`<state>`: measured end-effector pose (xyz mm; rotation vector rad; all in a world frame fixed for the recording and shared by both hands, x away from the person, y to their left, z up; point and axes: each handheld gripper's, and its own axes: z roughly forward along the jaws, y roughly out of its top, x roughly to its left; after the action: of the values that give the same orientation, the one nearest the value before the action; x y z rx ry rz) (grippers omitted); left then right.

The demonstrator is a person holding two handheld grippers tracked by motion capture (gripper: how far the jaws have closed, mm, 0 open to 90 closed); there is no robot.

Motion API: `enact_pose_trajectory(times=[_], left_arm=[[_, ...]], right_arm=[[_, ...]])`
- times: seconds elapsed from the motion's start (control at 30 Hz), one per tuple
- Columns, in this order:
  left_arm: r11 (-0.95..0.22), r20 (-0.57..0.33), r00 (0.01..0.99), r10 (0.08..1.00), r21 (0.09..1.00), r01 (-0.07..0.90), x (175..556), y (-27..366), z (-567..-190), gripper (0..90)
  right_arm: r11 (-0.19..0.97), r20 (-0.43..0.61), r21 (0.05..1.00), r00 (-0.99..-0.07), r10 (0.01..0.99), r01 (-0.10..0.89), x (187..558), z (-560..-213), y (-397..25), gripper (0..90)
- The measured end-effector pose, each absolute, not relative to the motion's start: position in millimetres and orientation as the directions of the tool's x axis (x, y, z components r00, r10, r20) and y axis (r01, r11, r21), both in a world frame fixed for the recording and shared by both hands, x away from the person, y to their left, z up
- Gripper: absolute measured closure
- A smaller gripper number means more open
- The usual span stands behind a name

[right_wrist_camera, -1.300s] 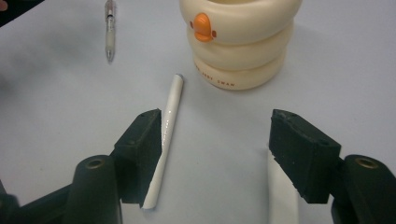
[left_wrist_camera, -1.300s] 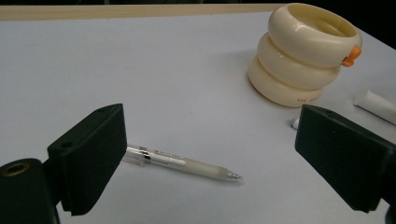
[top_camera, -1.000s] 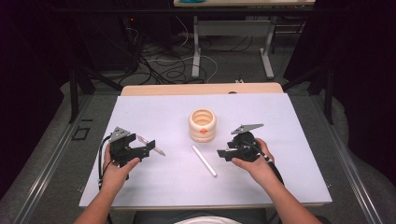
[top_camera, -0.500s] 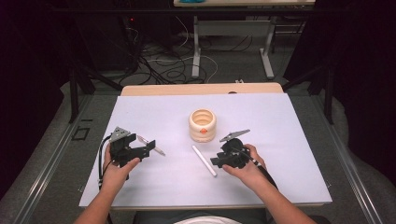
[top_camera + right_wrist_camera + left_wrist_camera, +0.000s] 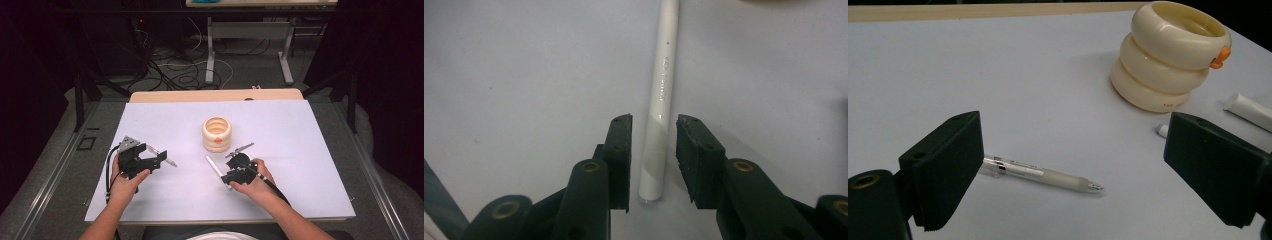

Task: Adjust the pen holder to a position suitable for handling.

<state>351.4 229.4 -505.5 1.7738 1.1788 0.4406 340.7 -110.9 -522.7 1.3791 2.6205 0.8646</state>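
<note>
Bare bench (image 5: pixel 310 150) lies open on every side of both tools, with only the ringed cream holder (image 5: pixel 217 134) standing upright mid-bench just beyond the white pen (image 5: pixel 660 95), and a clear pen (image 5: pixel 1043 174) lying flat near the left tool (image 5: pixel 157 159).

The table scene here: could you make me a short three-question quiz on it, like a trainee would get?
1. True or false: the right gripper has its jaws on either side of the white pen.
2. What lies between the left gripper jaws: A a clear pen, B a spoon, C a cup?
3. What colour is the small tab on the cream ringed holder?

Key: 1 true. 2 A. 3 orange.
</note>
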Motion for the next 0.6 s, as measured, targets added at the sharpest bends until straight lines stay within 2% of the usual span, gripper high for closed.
enact_pose_trajectory(times=[0.4,0.47,0.5,0.6], left_arm=[[-0.105,-0.190,0.474,0.859,0.842,0.528,351.9,229.0,-506.3,9.2],[-0.109,-0.189,0.476,0.859,0.841,0.530,352.1,229.1,-506.5,9.2],[-0.111,-0.188,0.476,0.859,0.840,0.532,352.4,229.1,-506.6,9.2],[-0.111,-0.190,0.476,0.858,0.838,0.535,352.7,228.9,-507.0,9.2]], right_arm=[[0.457,0.186,0.459,-0.585,0.789,0.762,344.6,-530.6,-106.5,72.5],[0.438,0.205,0.492,-0.589,0.781,0.752,345.3,-535.1,-106.3,72.8],[0.475,0.181,0.459,-0.603,0.777,0.751,346.3,-533.4,-107.5,73.4],[0.480,0.177,0.448,-0.601,0.779,0.754,346.9,-536.2,-106.1,75.4]])
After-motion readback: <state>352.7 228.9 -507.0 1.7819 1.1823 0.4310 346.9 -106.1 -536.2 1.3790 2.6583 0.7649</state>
